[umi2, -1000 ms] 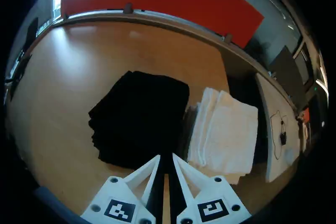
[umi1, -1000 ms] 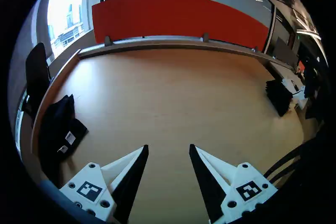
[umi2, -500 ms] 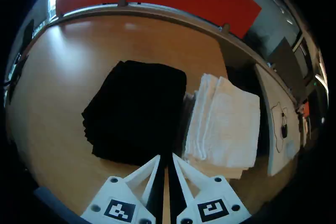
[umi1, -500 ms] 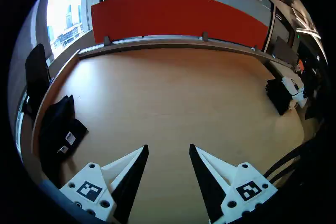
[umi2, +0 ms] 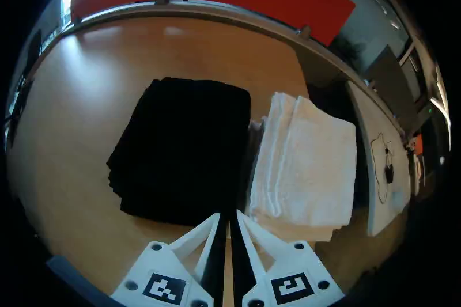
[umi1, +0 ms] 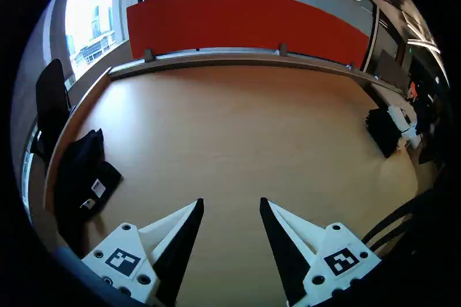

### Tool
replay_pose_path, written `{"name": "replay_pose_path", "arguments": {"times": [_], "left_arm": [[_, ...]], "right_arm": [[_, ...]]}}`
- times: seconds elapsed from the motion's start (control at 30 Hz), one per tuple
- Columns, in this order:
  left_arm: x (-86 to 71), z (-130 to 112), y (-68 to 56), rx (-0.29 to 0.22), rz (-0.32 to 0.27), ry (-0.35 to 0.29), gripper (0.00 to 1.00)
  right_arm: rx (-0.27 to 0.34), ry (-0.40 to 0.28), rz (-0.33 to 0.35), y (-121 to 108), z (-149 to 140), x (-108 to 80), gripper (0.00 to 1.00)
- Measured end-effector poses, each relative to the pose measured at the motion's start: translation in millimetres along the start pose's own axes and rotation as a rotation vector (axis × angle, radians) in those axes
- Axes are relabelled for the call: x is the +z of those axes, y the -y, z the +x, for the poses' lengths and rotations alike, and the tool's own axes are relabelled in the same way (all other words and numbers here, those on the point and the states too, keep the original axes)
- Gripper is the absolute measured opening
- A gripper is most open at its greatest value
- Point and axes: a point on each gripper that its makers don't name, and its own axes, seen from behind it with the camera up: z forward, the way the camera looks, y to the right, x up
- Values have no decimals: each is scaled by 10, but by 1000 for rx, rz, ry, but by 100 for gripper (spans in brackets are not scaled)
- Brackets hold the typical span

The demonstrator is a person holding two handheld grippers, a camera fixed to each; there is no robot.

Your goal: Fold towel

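Black towels point(umi2: 183, 151) now nearer right claw point(umi2: 228, 215)

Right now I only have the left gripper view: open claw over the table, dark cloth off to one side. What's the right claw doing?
Observer: The right claw is shut, with nothing between its fingers.
Operator: What's in front of it?
Observer: A black towel stack, folded, lying on the table.
Operator: Anything else nearby?
Observer: A white towel stack lies beside the black one, to its right in the right gripper view. The claw points at the seam between the two.
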Motion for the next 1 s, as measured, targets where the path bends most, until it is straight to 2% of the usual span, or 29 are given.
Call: {"name": "replay_pose_path", "arguments": {"times": [0.2, 0.3, 0.5, 0.67, 0.77, 0.9, 1.0], "left_arm": [[0, 7, -11, 0, -1, -3, 71], [-3, 12, -4, -2, -1, -4, 71], [-10, 20, 3, -4, -1, -8, 71], [-11, 31, -6, -4, -4, -11, 71], [-12, 41, -11, -4, -6, -15, 71], [-16, 51, -8, -5, -8, -18, 71], [-24, 58, -2, -7, -8, -21, 71]], "right_arm": [[2, -3, -5, 11, 8, -4, 6], [4, -5, -9, 10, 16, -6, 10], [-2, -22, -28, 9, 26, -53, 37], [-10, -33, -43, 22, 19, -102, 53], [-12, -41, -51, 32, 16, -120, 69], [-10, -54, -47, 73, 32, -137, 98], [-7, -65, -46, 98, 58, -153, 100]]}}
